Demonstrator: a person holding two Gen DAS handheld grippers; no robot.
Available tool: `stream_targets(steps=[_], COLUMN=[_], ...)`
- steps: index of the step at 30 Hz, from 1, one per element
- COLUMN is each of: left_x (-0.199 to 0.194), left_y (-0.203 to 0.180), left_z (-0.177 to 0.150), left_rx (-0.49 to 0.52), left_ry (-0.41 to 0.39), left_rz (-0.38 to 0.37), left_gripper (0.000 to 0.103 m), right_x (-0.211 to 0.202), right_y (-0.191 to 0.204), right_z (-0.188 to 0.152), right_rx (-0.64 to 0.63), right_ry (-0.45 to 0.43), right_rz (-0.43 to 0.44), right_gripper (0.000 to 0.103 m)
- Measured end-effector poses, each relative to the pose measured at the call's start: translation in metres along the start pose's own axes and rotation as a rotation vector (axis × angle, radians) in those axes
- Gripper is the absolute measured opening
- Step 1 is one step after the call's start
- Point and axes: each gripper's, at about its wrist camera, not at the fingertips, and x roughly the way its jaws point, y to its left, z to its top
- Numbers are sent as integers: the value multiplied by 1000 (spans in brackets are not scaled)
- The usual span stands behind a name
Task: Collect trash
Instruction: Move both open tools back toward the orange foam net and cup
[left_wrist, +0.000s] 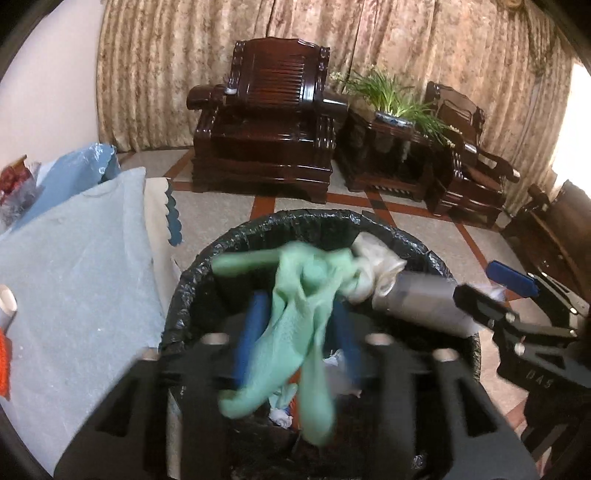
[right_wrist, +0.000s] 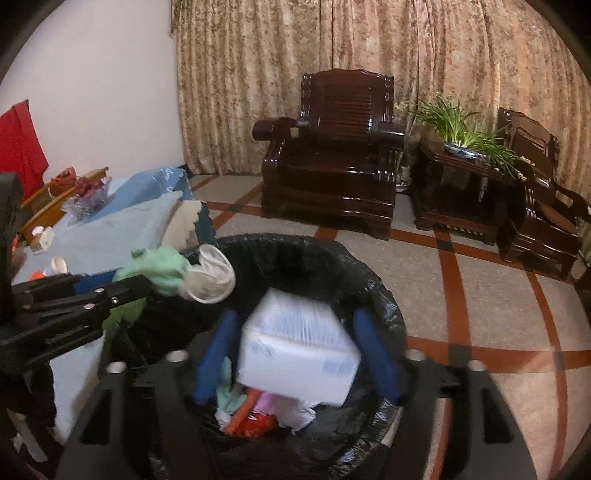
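Observation:
A bin with a black liner (left_wrist: 314, 221) (right_wrist: 295, 243) stands below both grippers. In the left wrist view a blurred green bag (left_wrist: 295, 321), knotted to a whitish bag (left_wrist: 373, 266), hangs loose between the blue fingers of my left gripper (left_wrist: 299, 339), which stands open above the bin's mouth. My right gripper (right_wrist: 297, 354) is open too, with a white plastic-wrapped box (right_wrist: 299, 350) tilted between its pads over the bin. Crumpled paper and orange and pink scraps (right_wrist: 255, 417) lie inside. Each gripper shows in the other's view: the left gripper (right_wrist: 133, 277) and the right gripper (left_wrist: 476, 282).
A table under a light blue cloth (left_wrist: 74, 258) (right_wrist: 110, 229) adjoins the bin on the left, with small items at its far end. Across the tiled floor (right_wrist: 480, 295) stand dark wooden armchairs (left_wrist: 266, 129) and a side table bearing a potted plant (right_wrist: 465, 144).

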Motion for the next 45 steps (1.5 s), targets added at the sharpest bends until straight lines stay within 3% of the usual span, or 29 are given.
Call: stream_targets(steps=[5, 9, 20, 35, 45], left_x=[-9, -25, -76, -144, -159], left_y=[11, 28, 87, 203, 290], left_z=[-5, -7, -21, -42, -69], left_rx=[-3, -24, -124, -253, -331], left_ry=[-28, -56, -99, -160, -139], left_rz=[30, 70, 199, 434, 582], left_gripper=[70, 82, 86, 86, 86], right_x=[1, -1, 3, 28, 66], right_y=[-3, 1, 55, 192, 272], right_z=[-5, -5, 8, 31, 28], right_rx=[10, 37, -10, -162, -232], right_ry=[3, 0, -10, -62, -53], right_rz=[-11, 29, 151, 342, 376], right_gripper=[96, 97, 97, 97, 97])
